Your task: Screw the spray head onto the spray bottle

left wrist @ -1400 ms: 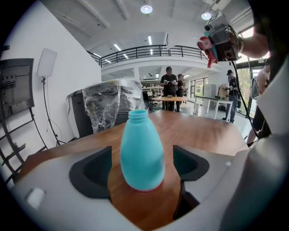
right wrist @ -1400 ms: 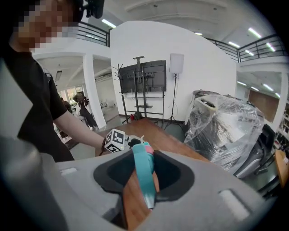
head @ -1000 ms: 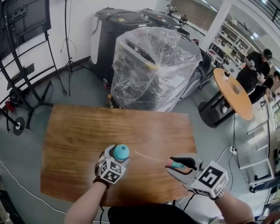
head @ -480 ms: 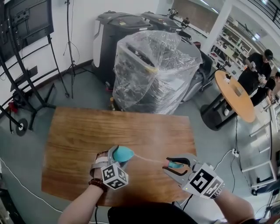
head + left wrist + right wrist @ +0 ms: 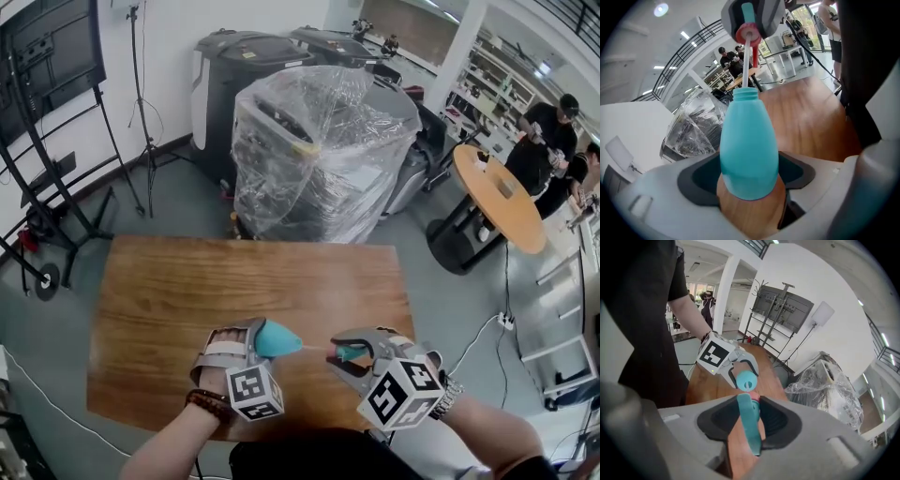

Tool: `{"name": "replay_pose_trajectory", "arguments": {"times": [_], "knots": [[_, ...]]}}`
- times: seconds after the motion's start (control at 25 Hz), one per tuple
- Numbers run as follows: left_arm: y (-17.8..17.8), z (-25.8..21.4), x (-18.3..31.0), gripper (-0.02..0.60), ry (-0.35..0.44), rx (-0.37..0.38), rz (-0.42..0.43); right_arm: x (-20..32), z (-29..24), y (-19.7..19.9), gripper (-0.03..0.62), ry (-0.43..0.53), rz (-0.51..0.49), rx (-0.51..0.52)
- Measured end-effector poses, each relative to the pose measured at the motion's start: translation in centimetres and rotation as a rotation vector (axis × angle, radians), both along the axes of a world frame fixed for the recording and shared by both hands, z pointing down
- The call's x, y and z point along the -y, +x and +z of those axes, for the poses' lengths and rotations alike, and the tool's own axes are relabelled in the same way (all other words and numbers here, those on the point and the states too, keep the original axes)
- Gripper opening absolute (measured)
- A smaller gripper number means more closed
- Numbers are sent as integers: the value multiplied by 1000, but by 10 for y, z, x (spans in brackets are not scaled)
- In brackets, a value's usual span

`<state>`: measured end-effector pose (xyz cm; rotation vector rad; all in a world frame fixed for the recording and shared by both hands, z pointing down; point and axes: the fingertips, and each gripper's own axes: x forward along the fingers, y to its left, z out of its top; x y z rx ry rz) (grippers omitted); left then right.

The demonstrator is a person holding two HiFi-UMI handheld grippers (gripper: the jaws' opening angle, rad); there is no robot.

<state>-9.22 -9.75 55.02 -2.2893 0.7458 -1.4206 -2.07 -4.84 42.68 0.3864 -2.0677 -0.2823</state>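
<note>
Now left tool [image 5: 260, 338] clamps spray bottle [image 5: 279, 339]; right tool [image 5: 346, 355] clamps spray head [image 5: 749, 427].

table: brown wooden tabletop [image 5: 187, 300] on grey floor | behind it: bulky machine wrapped in clear plastic [image 5: 319, 150], dark grey machines [image 5: 239, 70] beyond | left: black wheeled screen stand [image 5: 42, 66], tripod [image 5: 139, 103] | right: round orange table [image 5: 502, 197], people [image 5: 547, 141] standing just past it

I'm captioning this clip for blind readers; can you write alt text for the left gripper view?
The left gripper grips a teal spray bottle, neck pointing away. Beyond it, the right gripper holds the red-collared spray head, whose white tube runs to the bottle's open neck, above a wooden table.
</note>
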Motion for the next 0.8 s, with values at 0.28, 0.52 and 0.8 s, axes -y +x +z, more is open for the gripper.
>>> {"name": "replay_pose_trajectory", "arguments": {"times": [0.28,0.52,0.8], "knots": [[38,-28,-16,402,-9,34,81,-8,7,-3,121,96,-130,-98],[53,-33,-23,400,-29,73,111,-13,7,4,121,170,-204,-168],[61,-35,-29,397,-50,107,118,-18,10,13,121,284,-288,-292]]}}
